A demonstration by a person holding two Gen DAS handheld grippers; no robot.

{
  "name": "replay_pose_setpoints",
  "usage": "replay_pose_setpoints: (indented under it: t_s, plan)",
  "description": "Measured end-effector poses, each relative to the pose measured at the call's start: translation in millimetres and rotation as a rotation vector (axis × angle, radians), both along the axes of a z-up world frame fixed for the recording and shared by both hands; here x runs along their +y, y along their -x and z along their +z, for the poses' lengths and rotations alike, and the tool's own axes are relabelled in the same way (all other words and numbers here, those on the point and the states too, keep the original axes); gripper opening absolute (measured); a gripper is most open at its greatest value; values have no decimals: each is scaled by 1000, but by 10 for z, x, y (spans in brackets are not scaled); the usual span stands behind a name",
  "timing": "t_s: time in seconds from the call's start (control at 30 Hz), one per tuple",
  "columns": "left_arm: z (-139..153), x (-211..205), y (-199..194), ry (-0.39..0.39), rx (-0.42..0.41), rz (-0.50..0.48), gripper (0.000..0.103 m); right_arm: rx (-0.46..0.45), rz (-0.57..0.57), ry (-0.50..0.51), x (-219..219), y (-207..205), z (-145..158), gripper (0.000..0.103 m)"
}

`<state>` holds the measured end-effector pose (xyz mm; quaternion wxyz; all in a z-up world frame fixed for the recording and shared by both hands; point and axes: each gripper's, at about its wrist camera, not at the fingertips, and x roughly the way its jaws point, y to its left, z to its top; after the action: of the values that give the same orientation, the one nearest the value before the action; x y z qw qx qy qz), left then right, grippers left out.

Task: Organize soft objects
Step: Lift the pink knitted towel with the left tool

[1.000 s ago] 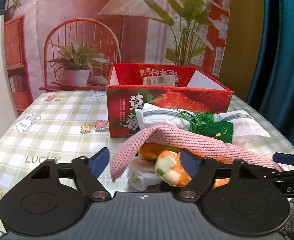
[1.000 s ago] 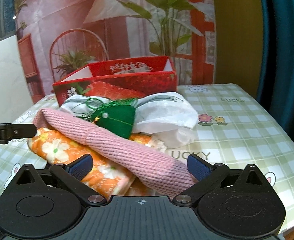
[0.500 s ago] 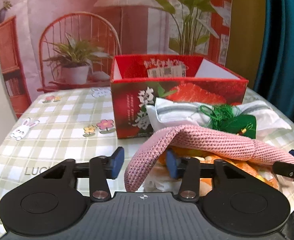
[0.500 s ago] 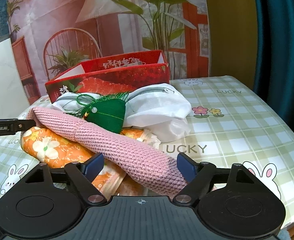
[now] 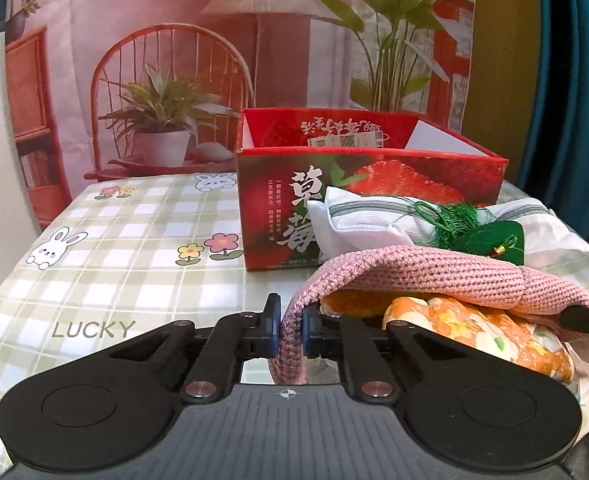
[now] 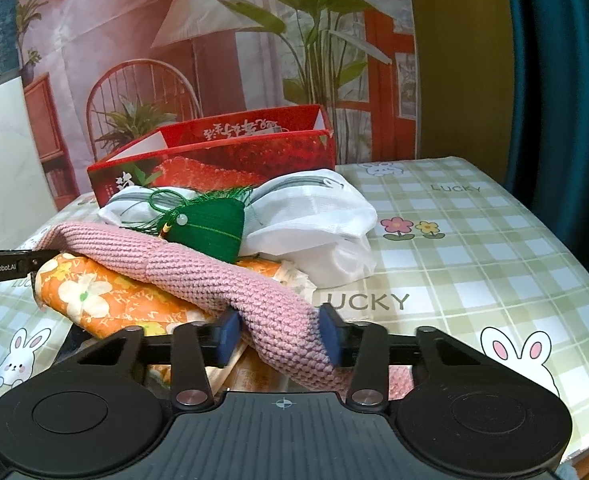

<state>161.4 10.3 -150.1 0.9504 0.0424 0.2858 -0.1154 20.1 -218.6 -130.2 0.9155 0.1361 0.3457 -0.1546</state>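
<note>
Left wrist view: left gripper (image 5: 290, 330) has just closed on one end of the pink knit (image 5: 434, 272); right gripper (image 6: 280, 338), closing, squeezes the other end. Orange cloth (image 6: 106, 300) lies half hidden beneath.

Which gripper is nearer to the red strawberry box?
Left. The left gripper grips the pink knitted piece's end nearest the box; the right gripper grips its far end.
</note>
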Motion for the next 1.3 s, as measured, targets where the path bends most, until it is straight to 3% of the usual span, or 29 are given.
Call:
replay_pose_setpoints:
  t_s: [0.13,0.3,0.63,1.3]
  plan:
    - [43,-7,95,9,-36,3,11,-21,10,6,11,29,30,21]
    - [81,43,244,48,-80,9,11,-69,-2,7,0,72,95,16]
    - [63,48,293,55,-88,6,11,-106,21,-7,0,93,155,15]
    - [-60,103,232,57,-21,10,11,-70,15,-31,-13,68,54,17]
